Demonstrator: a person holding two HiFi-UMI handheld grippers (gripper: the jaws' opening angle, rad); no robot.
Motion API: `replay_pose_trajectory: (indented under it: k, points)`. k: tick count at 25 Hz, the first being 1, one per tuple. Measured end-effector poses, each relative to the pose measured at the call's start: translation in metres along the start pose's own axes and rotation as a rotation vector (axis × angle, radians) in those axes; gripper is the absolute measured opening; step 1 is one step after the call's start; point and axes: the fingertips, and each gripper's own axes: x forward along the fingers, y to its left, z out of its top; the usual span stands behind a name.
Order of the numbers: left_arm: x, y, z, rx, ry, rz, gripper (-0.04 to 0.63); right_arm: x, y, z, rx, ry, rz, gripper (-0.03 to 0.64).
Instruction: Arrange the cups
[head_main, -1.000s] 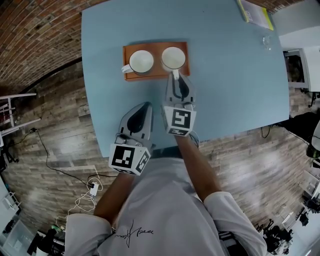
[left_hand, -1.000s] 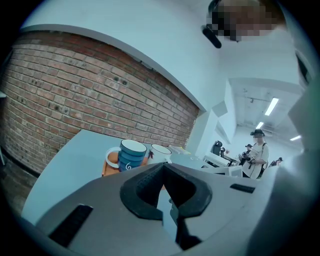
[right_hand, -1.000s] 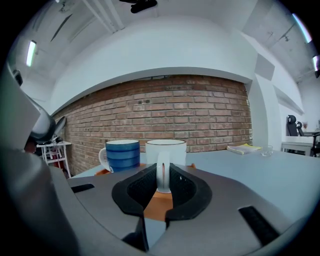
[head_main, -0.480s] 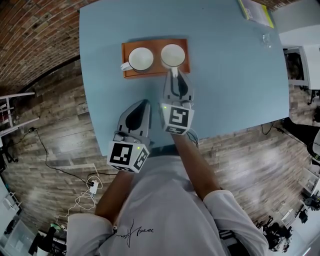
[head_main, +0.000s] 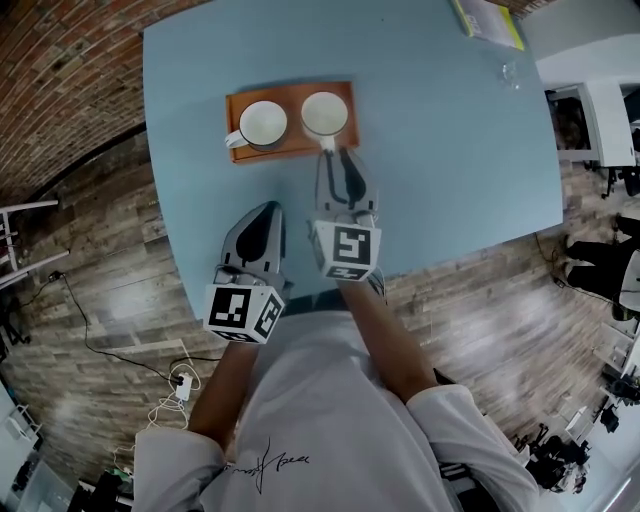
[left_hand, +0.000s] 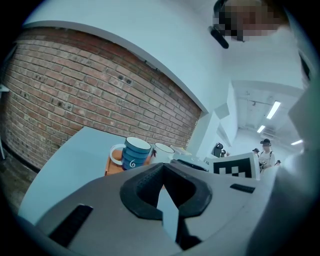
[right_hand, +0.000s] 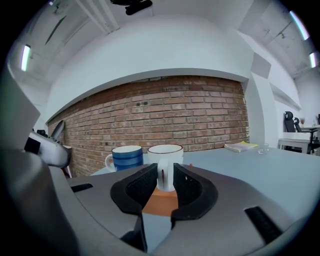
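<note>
Since both cups look like hard, shiny pottery, they will likely be stiff, a bit heavy and slippery, and they could chip or break if they bump. Each has a loop handle on its side, and that looks like the best place to hold it.

The white round cup with a dark rim (right_hand: 165, 150) stands on the right side of the flat orange tray (right_hand: 159, 201). Its handle (right_hand: 165, 179) points back at the person. The right tool (right_hand: 163, 171) has its two jaws around that handle. The jaws have just been opening. They stand apart with the handle between them but not squeezed, so the cup sits on its own.

The blue striped cup with a white inside (right_hand: 127, 157) stands just beside it on the left side of the same tray. Its handle pokes out to the left. The left tool (head_main: 268, 212) is clenched on nothing. It hangs near the front edge of the pale blue bench (head_main: 450, 180), well apart from the tray.

From above, both cups look empty, with only clean white showing inside. The tray holds just these two cups.
</note>
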Motion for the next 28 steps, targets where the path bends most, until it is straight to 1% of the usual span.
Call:
replay_pose_trajectory:
  k: [5,10,17,22,28]
  points:
    - [0.002,0.001,0.004,0.001,-0.021,-0.003,0.008,-0.018,-0.005,0.006,0.008,-0.004,-0.003,0.078]
    - [0.004,-0.005,0.007,0.004,-0.033,-0.019,0.008,-0.027,-0.005,0.017,-0.018,-0.012,0.031,0.06]
    - [0.007,-0.012,0.011,0.018,-0.045,-0.045,0.008,-0.036,0.006,0.033,-0.019,-0.009,0.095,0.052]
    - [0.007,-0.013,0.016,0.035,-0.053,-0.053,0.008,-0.046,0.018,0.045,0.005,-0.01,0.144,0.048]
    - [-0.001,-0.012,0.023,0.051,-0.064,-0.058,0.008,-0.059,0.033,0.051,-0.038,0.013,0.217,0.041]
